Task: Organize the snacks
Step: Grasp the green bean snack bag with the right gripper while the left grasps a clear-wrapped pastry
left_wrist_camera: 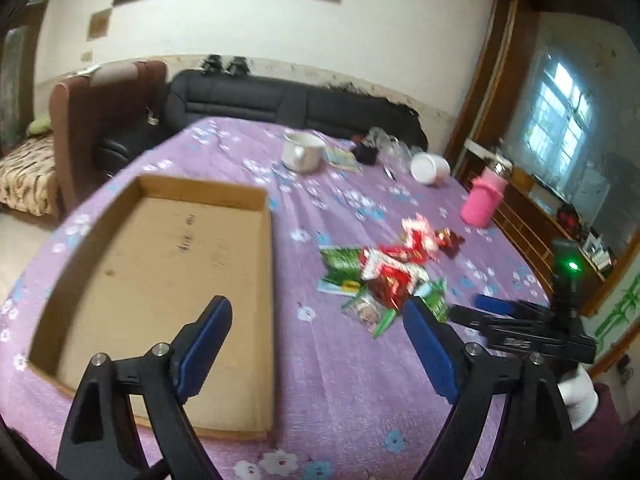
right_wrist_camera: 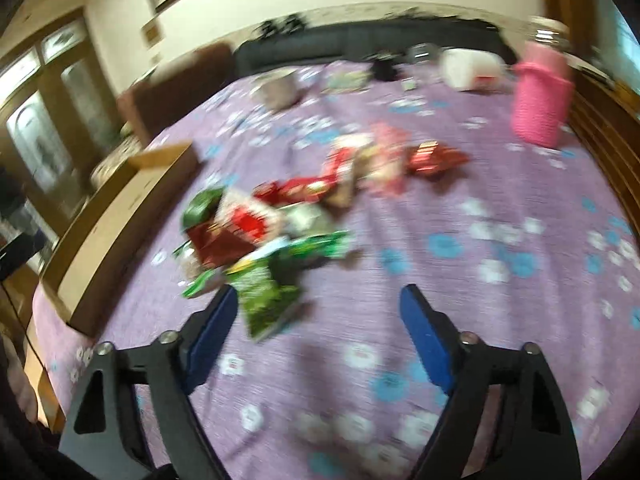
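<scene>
A shallow cardboard tray (left_wrist_camera: 160, 280) lies empty on the left of the purple flowered tablecloth (left_wrist_camera: 340, 380). A pile of red and green snack packets (left_wrist_camera: 384, 276) sits to its right. My left gripper (left_wrist_camera: 316, 316) hangs open above the tray's right wall, with nothing between its blue pads. The right gripper (left_wrist_camera: 500, 308) reaches in from the right, just beside the pile. In the blurred right wrist view the right gripper (right_wrist_camera: 320, 304) stands open over the cloth. A green packet (right_wrist_camera: 268, 300) lies by its left finger, untouched, with the pile (right_wrist_camera: 280, 220) beyond and the tray (right_wrist_camera: 120, 220) at left.
At the table's far side stand a white mug (left_wrist_camera: 302, 152), a white jar (left_wrist_camera: 430, 168) on its side and a pink bottle (left_wrist_camera: 482, 202). A black sofa (left_wrist_camera: 280, 100) and a brown chair (left_wrist_camera: 100, 120) are behind the table.
</scene>
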